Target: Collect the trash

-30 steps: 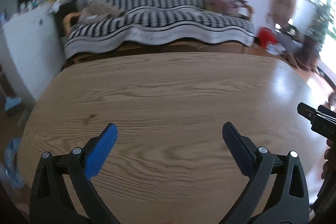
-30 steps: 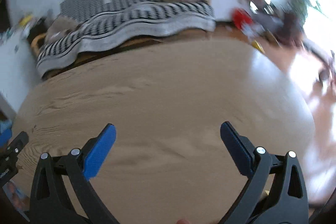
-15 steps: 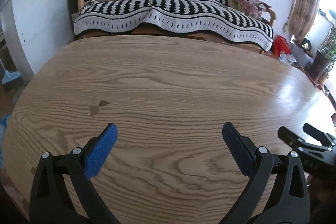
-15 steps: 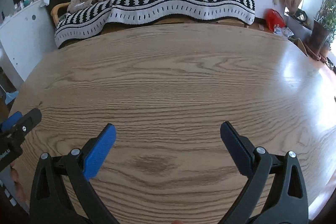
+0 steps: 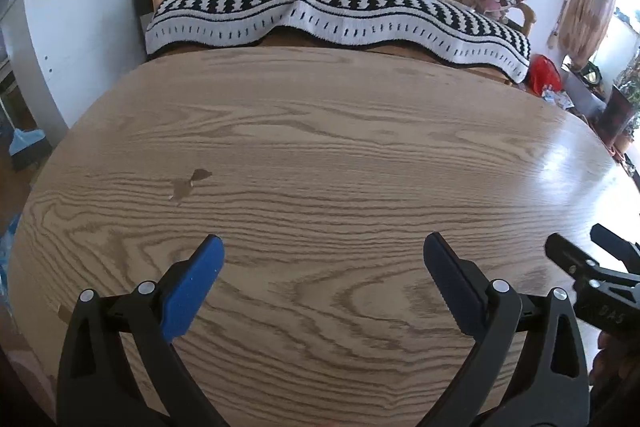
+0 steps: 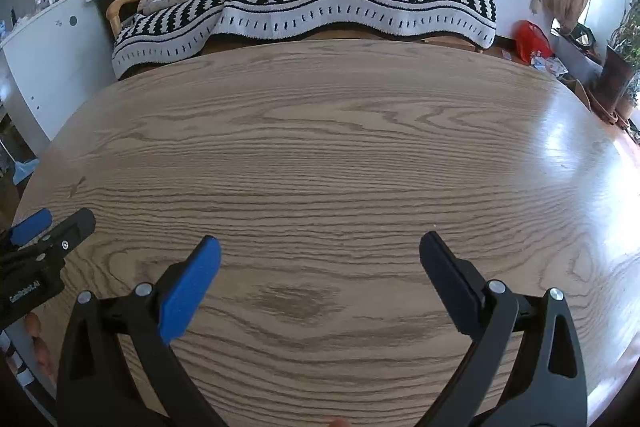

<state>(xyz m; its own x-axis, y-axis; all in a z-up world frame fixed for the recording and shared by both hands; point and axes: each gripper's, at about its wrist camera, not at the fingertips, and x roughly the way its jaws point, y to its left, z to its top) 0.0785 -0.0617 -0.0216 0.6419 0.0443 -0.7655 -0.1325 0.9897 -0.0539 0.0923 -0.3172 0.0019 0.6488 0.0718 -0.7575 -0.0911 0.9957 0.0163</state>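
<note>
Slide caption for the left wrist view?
Open left gripper above a bare wooden table, striped sofa behind.

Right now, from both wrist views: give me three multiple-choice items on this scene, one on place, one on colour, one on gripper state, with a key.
1. Where is the sofa?
A. beyond the table's far edge
B. on the table
C. under the left gripper

2. What colours is the blanket on the sofa?
A. red and yellow
B. black and white
C. plain green

3. How are the two grippers?
A. both shut on trash
B. one open, one shut
C. both open, holding nothing

Key: 1 A, the sofa sits past the wooden table. 2 B, its stripes are black on white. 3 C, the left gripper and right gripper show fingers spread over bare wood.
</note>
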